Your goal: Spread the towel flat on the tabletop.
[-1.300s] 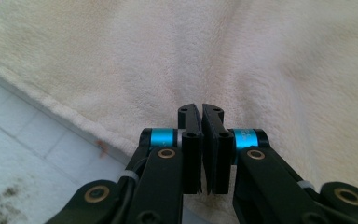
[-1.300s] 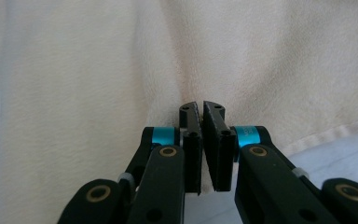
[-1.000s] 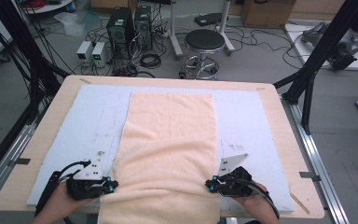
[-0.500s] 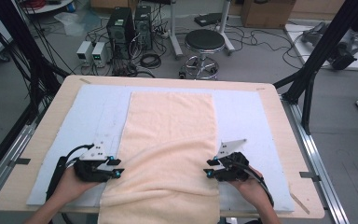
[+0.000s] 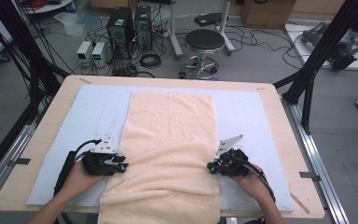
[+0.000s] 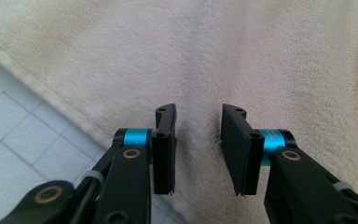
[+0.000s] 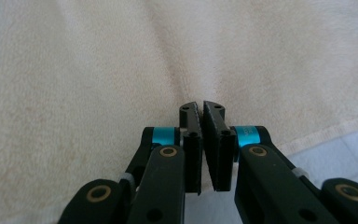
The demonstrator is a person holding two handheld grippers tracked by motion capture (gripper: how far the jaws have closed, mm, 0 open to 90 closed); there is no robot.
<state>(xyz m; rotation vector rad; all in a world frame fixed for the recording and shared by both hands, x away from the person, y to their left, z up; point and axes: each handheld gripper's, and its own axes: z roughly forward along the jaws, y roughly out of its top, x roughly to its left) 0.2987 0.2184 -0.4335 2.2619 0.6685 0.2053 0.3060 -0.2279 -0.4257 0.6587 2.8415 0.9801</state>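
A cream towel (image 5: 170,121) lies lengthwise on a pale blue mat (image 5: 98,107), and its near end hangs over the table's front edge. A raised ridge crosses the towel between the two grippers. My left gripper (image 5: 123,166) is at the towel's left edge. In the left gripper view this gripper (image 6: 198,116) is open, with towel (image 6: 214,46) under the gap and mat (image 6: 18,140) at the left. At the towel's right edge is my right gripper (image 5: 209,166). The right gripper view shows it (image 7: 199,107) shut, with a crease of towel (image 7: 98,70) running into its tips.
The wooden table (image 5: 60,93) carries the mat. Beyond its far edge, on the floor, stand a round stool (image 5: 204,42), computer towers (image 5: 121,23) and cables. Black frame posts (image 5: 317,60) rise at the right and left sides.
Both hands have moved forward from the table's near edge toward its middle. The near part of the towel came along and now rises in a ridge between the grippers.
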